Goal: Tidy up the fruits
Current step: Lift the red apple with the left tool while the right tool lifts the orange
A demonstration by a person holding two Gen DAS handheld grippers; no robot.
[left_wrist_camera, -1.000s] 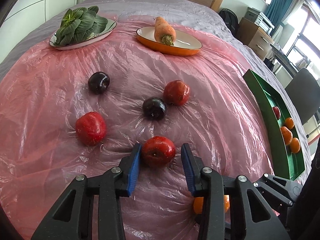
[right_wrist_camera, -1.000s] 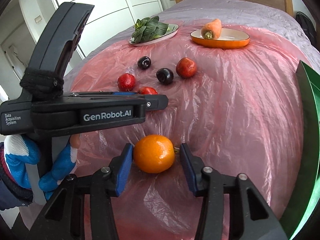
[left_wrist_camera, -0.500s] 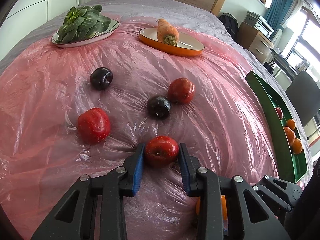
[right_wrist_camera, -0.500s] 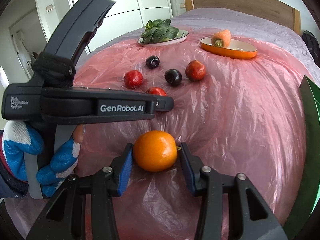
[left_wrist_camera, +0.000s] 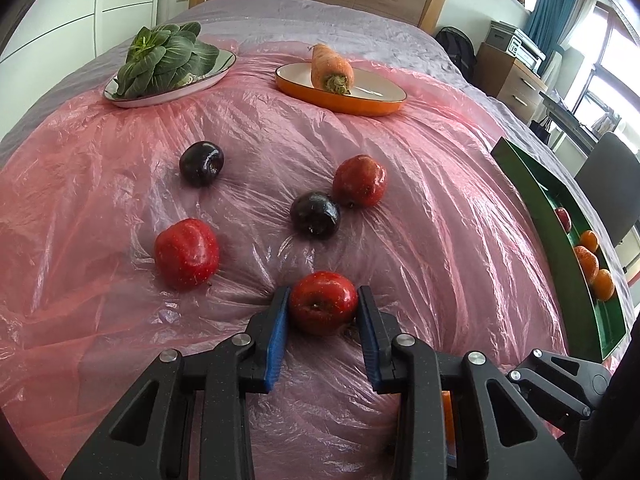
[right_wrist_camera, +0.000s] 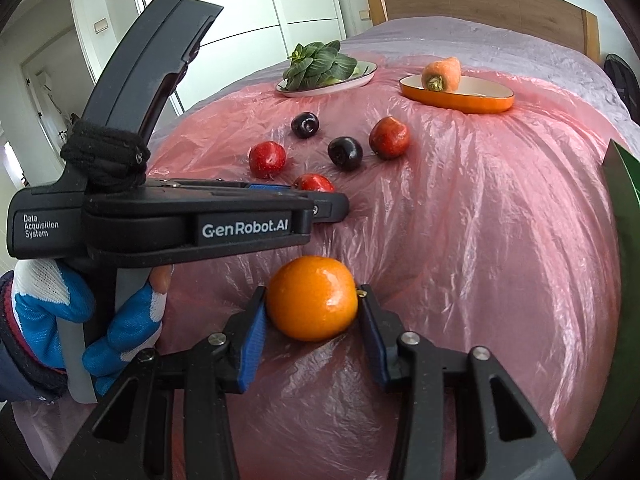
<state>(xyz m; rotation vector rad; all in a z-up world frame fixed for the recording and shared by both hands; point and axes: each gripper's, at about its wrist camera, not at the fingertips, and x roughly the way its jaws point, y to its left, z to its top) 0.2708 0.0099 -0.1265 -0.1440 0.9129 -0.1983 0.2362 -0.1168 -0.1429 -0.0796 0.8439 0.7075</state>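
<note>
3 red apples [left_wrist_camera: 186,253], 2 plums [left_wrist_camera: 201,163] — 1 orange [right_wrist_camera: 312,303], 2 plates [left_wrist_camera: 340,98]

- green tray [left_wrist_camera: 532,184] cut off by right edge in left wrist view; only a dark green sliver [right_wrist_camera: 624,184] in right wrist view
- orange [left_wrist_camera: 447,416] mostly hidden behind left gripper's finger
- small red fruit in the tray [left_wrist_camera: 563,218], probably an apple; too small to tell

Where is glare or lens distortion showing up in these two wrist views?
Left wrist view: the fisheye bends the green tray, windows blow out white at upper right, corners go dark. Right wrist view: glare streaks the pink plastic sheet, a highlight sits on the orange; both stay sharp.
</note>
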